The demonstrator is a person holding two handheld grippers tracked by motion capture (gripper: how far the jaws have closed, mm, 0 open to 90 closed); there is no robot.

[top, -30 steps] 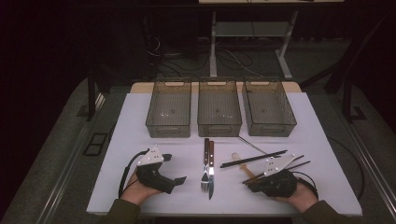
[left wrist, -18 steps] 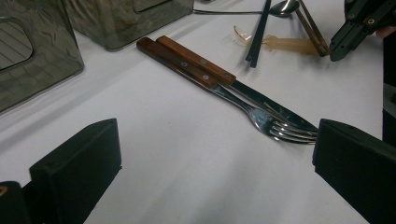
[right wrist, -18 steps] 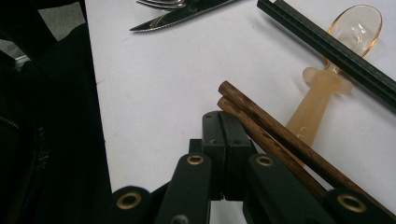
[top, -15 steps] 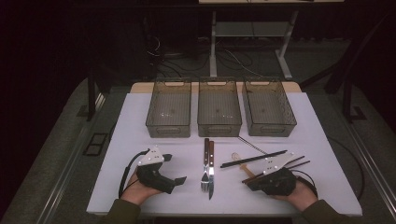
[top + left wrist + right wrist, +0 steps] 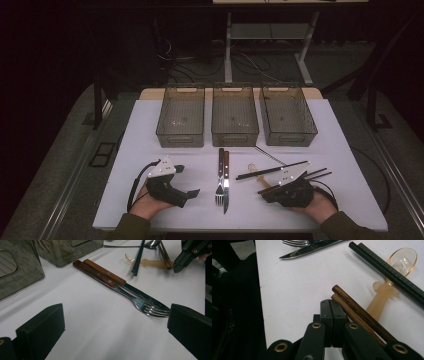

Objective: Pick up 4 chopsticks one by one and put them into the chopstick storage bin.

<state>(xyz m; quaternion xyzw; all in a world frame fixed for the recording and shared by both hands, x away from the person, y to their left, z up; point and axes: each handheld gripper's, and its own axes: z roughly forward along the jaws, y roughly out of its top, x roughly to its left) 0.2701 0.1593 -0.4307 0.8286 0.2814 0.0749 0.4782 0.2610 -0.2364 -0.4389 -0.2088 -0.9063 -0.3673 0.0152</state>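
Chopsticks of brown wood (image 5: 359, 315), stiff, light and likely slippery, lie touching the closed, empty right gripper (image 5: 330, 311) near the desk's (image 5: 150, 120) front edge; I would pinch them mid-length. Left gripper (image 5: 112, 332) gapes, empty.

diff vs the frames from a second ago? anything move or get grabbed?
Nothing visibly changed. The left tool rests open on the table with nothing between its jaws; the right tool lies shut and empty beside the brown chopsticks. The fork, knife, black chopsticks, amber spoon and three bins sit where they were.
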